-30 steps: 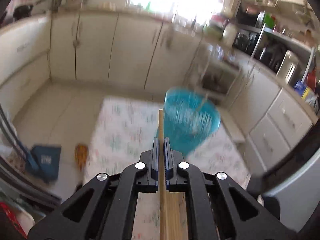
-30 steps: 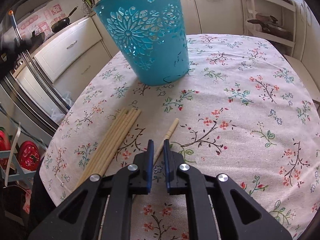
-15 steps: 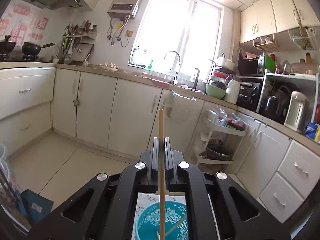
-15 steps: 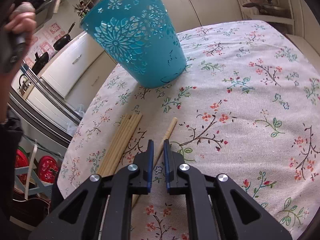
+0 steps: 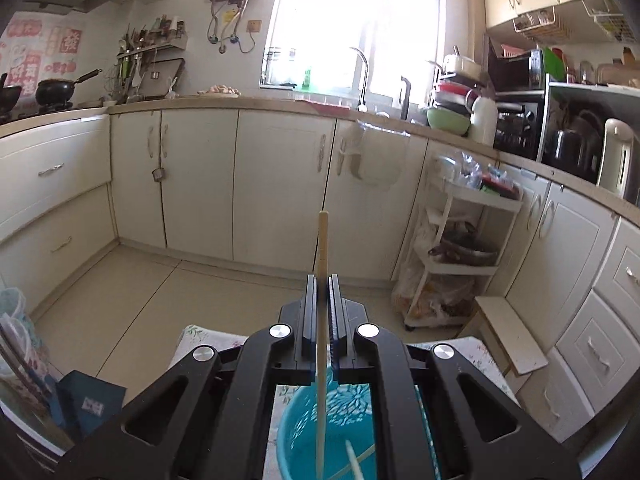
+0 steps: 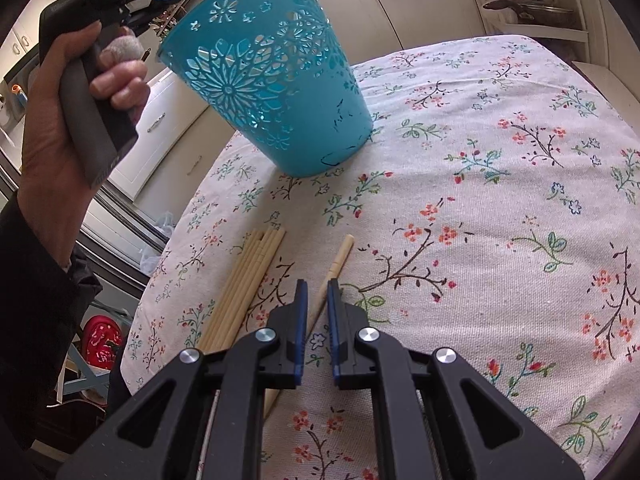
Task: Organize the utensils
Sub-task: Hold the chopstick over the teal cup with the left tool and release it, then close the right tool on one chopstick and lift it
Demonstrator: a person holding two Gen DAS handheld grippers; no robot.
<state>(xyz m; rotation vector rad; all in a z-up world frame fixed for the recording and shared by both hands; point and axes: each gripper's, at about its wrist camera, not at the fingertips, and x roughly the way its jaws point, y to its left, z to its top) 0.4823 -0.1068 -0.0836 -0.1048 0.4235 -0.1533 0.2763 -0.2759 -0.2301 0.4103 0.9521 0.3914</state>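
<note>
So the left gripper (image 5: 321, 280) is now parked right over the bucket (image 5: 332, 428), clamped on one chopstick (image 5: 322, 320) held upright. The stick's lower end already hangs inside the rim, and the bucket sits at 6 o'clock in the left view, with at least one pale stick lying in it. A second ago that same view was looking down at the table with the bucket up around 1 o'clock and blurred; half a second ago the camera had tipped up to the kitchen and the bucket was only just showing at the bottom. Now more of its inside is visible, so the stick has gone from carried to lined up. My guess is all that's left for this one is to let go.

The right gripper (image 6: 317, 284) has its jaws a little apart, holding nothing, hovering over a single chopstick (image 6: 334, 268) on the tablecloth (image 6: 500, 184). A bundle (image 6: 248, 276) of more sticks lies just beside it at 9 o'clock. From this side the bucket (image 6: 276, 80) is up at 11 o'clock, and the hand (image 6: 56, 128) holding the left tool is now big at 10 o'clock. A second ago it wasn't in shot at all. The right one itself has barely moved, same pose over the same stick.
</note>
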